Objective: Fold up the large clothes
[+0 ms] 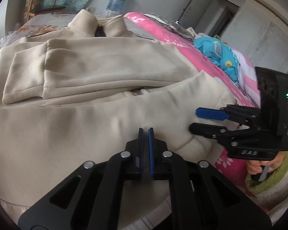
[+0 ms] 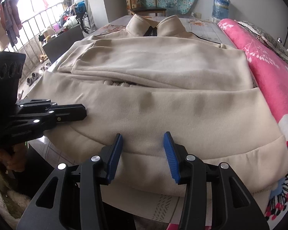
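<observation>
I am looking along two hand-held grippers at a large cream jacket [image 2: 163, 72] spread flat on a bed [image 2: 207, 28]. Its stand-up collar [image 2: 155, 25] lies at the far end, and both sleeves [image 1: 90, 71] are folded across the chest. The lower hem band [image 2: 211, 164] is nearest me, at the bed's near edge.

My left gripper [image 1: 145, 132] hovers low over the lower part of the jacket, its black fingers with blue pads [image 1: 150, 149] pressed almost together. I see no fabric caught between them. In the right wrist view the same gripper [image 2: 80, 111] enters from the left edge, with its tips over the jacket's left border; I cannot tell whether they touch the cloth.

My right gripper [image 2: 143, 138] is poised over the hem band with its jaws partly spread, the cream fabric showing in the gap. The blue pads [image 2: 171, 157] do not press on the cloth. In the left wrist view this gripper [image 1: 195, 120] reaches in from the right, held by a hand [image 1: 259, 166] in a green fuzzy cuff [image 1: 274, 180].

A rolled pink floral blanket [image 2: 266, 61] lies along the jacket's right side, with a bundle of turquoise cloth [image 1: 217, 55] on it. Beyond the bed stand a wooden chair [image 2: 144, 0] and a blue water bottle [image 2: 220, 7].
</observation>
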Tool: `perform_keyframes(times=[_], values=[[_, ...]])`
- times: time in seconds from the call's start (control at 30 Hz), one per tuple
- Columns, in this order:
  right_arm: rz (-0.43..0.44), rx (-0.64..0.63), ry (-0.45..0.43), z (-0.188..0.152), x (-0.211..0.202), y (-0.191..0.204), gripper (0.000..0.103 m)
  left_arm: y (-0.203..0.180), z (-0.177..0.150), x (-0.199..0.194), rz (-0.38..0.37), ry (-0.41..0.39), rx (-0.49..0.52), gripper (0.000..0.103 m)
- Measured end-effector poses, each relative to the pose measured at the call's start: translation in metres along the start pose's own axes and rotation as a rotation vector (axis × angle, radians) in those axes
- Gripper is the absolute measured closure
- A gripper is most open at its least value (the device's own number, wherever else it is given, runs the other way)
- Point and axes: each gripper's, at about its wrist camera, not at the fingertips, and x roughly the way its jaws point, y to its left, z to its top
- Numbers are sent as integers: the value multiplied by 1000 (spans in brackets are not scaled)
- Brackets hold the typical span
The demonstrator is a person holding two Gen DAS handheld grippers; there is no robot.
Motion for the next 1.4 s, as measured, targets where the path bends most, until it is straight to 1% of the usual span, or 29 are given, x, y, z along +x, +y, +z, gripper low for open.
perform_keyframes(times=[0.1,0.2,0.23,0.3,0.33,0.37,0.47,0.6,0.63,0.7,0.77,0.8,0.87,0.9,0.93,0.97,1.03,1.1,1.17,1.23,1.3,1.33,1.4], values=[[56,13,-41,13,-6,3,60,4,3,-1,12,-3,-14,100],[101,3,-50,23,2,11,60,7,7,0,20,-9,-37,100],[104,-5,-42,25,8,13,60,7,8,1,24,-11,-39,100],[90,-13,8,25,29,16,60,8,10,2,32,-14,-46,100],[89,-10,5,24,33,16,61,9,10,1,33,-15,-50,100],[89,-12,-10,25,33,16,61,10,11,1,37,-17,-55,100],[82,1,0,27,29,15,63,15,13,-2,62,-31,-71,100],[75,1,-27,22,7,10,63,28,15,-14,76,-49,-121,100],[80,-1,-36,21,2,9,63,29,15,-17,86,-53,-124,99],[83,-17,-37,16,-7,10,62,31,15,-25,125,-61,-127,89],[89,-36,-24,10,-7,13,57,35,15,-32,139,-62,-140,87],[87,-48,-11,6,-4,16,52,36,15,-34,146,-59,-146,86],[70,-69,1,1,2,19,49,38,16,-40,182,-45,-160,81],[60,-75,4,-2,7,20,47,40,17,-42,200,-34,-169,79],[64,-62,0,-2,9,18,44,41,17,-44,211,-25,-176,79],[74,-43,10,1,9,15,43,42,18,-46,226,-10,-186,77],[75,-18,24,9,7,12,43,45,20,-54,246,5,-202,72],[75,-11,11,19,-2,8,43,49,25,-66,265,4,-214,65],[77,-5,-9,36,-15,3,42,53,36,-82,277,-7,-216,62],[81,1,-28,54,-26,-4,33,59,52,-98,294,-18,-212,58],[104,7,-56,80,-37,-13,29,65,72,-111,290,-30,-208,53],[116,16,-67,94,-41,-18,26,68,83,-114,289,-32,-208,52],[148,48,-73,125,-42,-31,23,74,106,-116,291,-30,-204,52]])
